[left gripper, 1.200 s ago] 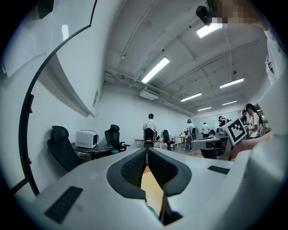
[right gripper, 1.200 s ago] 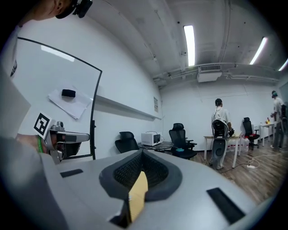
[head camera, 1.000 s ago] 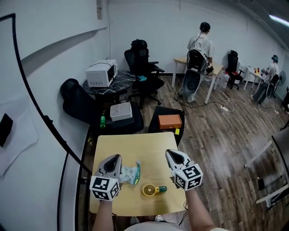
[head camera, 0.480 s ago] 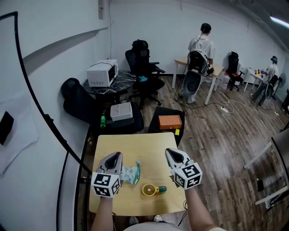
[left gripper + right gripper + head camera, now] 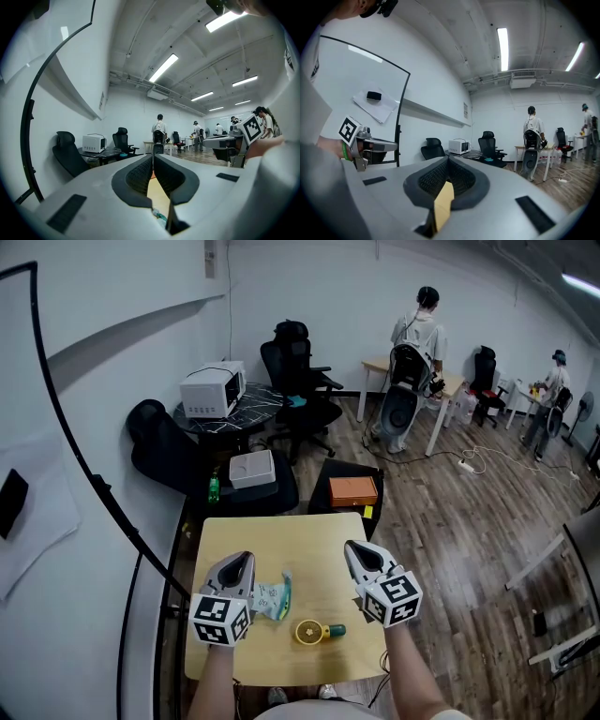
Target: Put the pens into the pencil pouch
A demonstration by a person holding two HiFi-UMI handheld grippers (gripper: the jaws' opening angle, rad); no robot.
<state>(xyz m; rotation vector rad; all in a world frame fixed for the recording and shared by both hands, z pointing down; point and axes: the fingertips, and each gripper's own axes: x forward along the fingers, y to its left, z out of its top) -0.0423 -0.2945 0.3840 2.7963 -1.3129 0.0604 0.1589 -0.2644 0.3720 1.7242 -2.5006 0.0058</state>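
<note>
On the small yellow table (image 5: 281, 540) lies the pencil pouch (image 5: 273, 599), pale with a green edge. In front of it is a yellow round-topped item with a green end (image 5: 315, 632); I cannot make out any pens. My left gripper (image 5: 244, 561) hovers just left of the pouch, shut and empty. My right gripper (image 5: 352, 549) hangs to the pouch's right, apart from it, jaws also shut on nothing. In the left gripper view the jaws (image 5: 153, 158) meet at the tip, with a teal bit of the pouch (image 5: 158, 215) below. In the right gripper view the jaws (image 5: 449, 160) touch too.
A black curved stand (image 5: 103, 502) rises along the table's left edge. Beyond the table sit an orange box (image 5: 352, 491) on a black case, a grey box (image 5: 251, 470), office chairs (image 5: 295, 381) and a microwave (image 5: 211, 390). People (image 5: 420, 334) stand far off at desks.
</note>
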